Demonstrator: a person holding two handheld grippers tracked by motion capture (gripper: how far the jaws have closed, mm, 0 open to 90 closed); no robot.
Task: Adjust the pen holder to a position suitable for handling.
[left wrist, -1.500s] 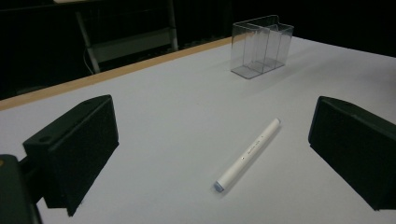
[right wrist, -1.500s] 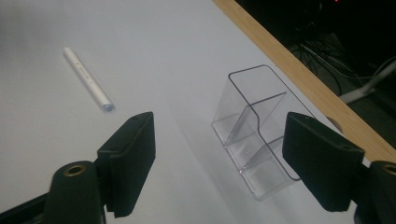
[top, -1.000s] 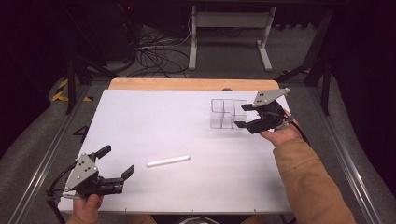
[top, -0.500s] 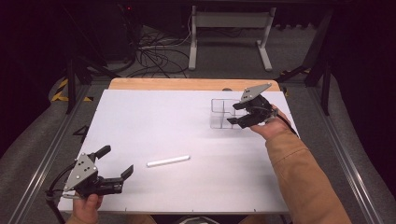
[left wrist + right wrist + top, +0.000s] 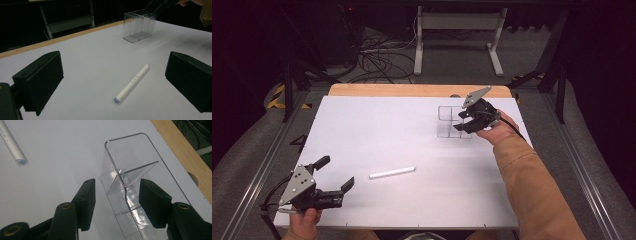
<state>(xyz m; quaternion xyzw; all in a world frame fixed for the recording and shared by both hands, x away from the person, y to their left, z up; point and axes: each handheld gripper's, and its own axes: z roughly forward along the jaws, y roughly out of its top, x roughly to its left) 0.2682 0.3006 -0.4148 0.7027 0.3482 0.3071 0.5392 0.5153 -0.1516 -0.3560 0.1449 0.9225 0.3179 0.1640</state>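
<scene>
Jaws spread on both: right gripper straddling clear organizer wall; left gripper low.

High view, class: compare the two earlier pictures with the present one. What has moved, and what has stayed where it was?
The right gripper has moved left and slightly forward, onto the clear organizer; its open jaws now straddle one wall, not yet closed. The left gripper, open near the table's front corner, the white marker and the organizer have stayed put.

A white table with a wooden far edge carries a white marker and a clear divided box.
</scene>
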